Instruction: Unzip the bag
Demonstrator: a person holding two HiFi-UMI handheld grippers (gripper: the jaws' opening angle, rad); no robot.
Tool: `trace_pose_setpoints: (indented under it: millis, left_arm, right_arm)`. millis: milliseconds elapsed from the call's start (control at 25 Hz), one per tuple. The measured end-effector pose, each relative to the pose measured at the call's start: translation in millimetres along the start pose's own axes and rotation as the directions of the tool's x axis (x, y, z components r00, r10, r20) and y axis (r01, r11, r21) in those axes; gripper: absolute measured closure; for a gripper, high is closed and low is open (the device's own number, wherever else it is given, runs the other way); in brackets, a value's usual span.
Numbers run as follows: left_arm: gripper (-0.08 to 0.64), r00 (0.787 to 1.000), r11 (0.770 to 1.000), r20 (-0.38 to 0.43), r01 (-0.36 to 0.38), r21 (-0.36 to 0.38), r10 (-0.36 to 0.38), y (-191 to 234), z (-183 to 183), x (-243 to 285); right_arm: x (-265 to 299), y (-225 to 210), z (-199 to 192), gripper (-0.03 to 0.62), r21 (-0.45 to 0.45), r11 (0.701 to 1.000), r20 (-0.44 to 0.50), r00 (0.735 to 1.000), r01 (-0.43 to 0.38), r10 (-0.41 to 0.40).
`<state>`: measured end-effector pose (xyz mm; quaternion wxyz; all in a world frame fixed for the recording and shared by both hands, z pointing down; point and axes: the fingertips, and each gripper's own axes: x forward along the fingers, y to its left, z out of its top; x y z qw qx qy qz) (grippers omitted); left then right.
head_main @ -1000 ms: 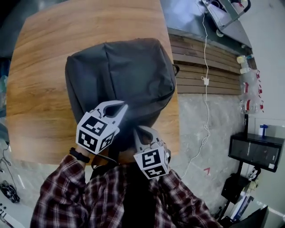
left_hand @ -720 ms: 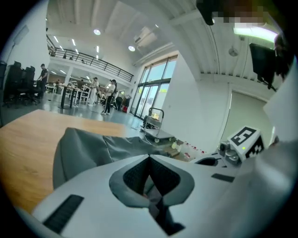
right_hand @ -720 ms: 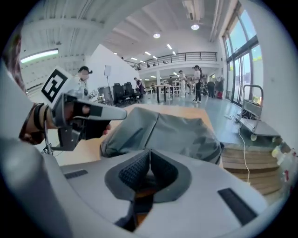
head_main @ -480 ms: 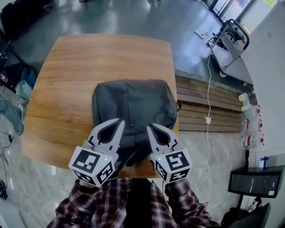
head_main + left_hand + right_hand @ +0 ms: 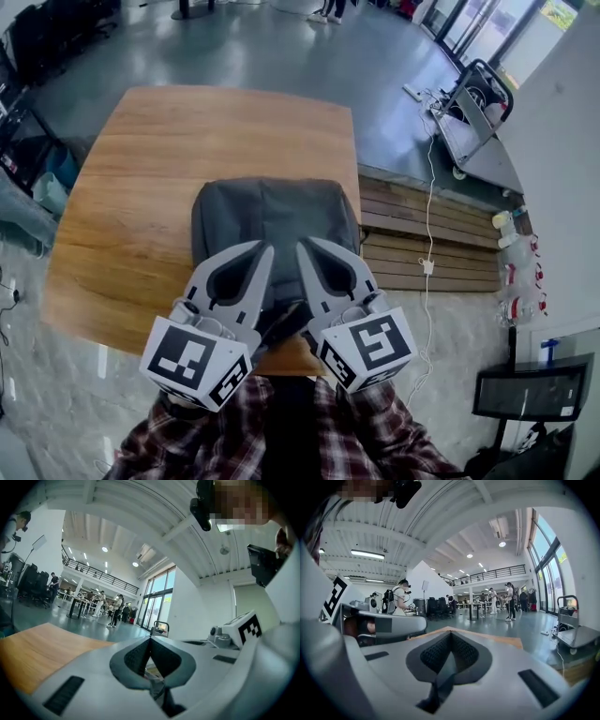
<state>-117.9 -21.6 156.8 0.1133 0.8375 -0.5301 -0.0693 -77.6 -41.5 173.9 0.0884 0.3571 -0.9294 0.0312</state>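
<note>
Since one second ago the view has pulled back from the bag (image 5: 272,211), and both grippers have come up off it; they now hang side by side close under the head camera, above the near end of the bag and not touching it. On the left gripper (image 5: 259,251) the jaws are closed tip to tip with nothing between them, and its own view looks over them into the hall, not at the bag. On the right gripper (image 5: 306,246) the jaws are closed in the same way and also hold nothing. The bag is dark grey and lies flat on the wooden table (image 5: 131,187), toward the near right corner, with its near end hidden behind the grippers. How far the task is, I cannot settle. On the part I see there is no open mouth and no gap in the fabric, but I also cannot make out the zip line or the slider. With both grippers empty and clear of it, this could be a bag that is closed and waiting, or one whose zip was opened on a side I cannot see. For writing, I read no brand or label on the bag. The marker cube (image 5: 195,364) on each gripper carries only black and white square patterns, no words.
</note>
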Motion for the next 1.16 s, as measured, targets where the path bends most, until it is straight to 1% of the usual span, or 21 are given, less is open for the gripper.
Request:
trace_pose_setpoints:
  millis: [240, 600, 840, 1000, 1160]
  left_arm:
    - [0.551, 1.000, 1.000, -0.010, 0.017, 0.017, -0.017, -11, -5, 6]
    - [0.551, 0.999, 0.999, -0.054, 0.005, 0.033, -0.003, -7, -14, 9]
    - [0.552, 0.998, 0.999, -0.069, 0.003, 0.037, -0.001, -6, -17, 11]
    - [0.551, 0.996, 0.999, -0.084, -0.006, 0.047, 0.010, -1, -17, 11]
    - [0.551, 0.995, 0.997, -0.081, -0.047, 0.060, 0.052, 16, -10, 2]
  right_arm:
    - [-10, -3, 1, 0.581, -0.008, 1.000, -0.002, 1.000, -0.010, 0.010]
    - [0, 2, -9, 0.581, 0.020, 0.999, -0.027, 0.999, -0.044, 0.045]
    - [3, 1, -15, 0.581, 0.036, 0.999, -0.034, 0.999, -0.038, 0.039]
    - [7, 2, -15, 0.581, 0.041, 0.998, -0.040, 0.998, -0.037, 0.039]
    - [23, 16, -11, 0.581, 0.046, 0.996, -0.029, 0.997, -0.073, 0.074]
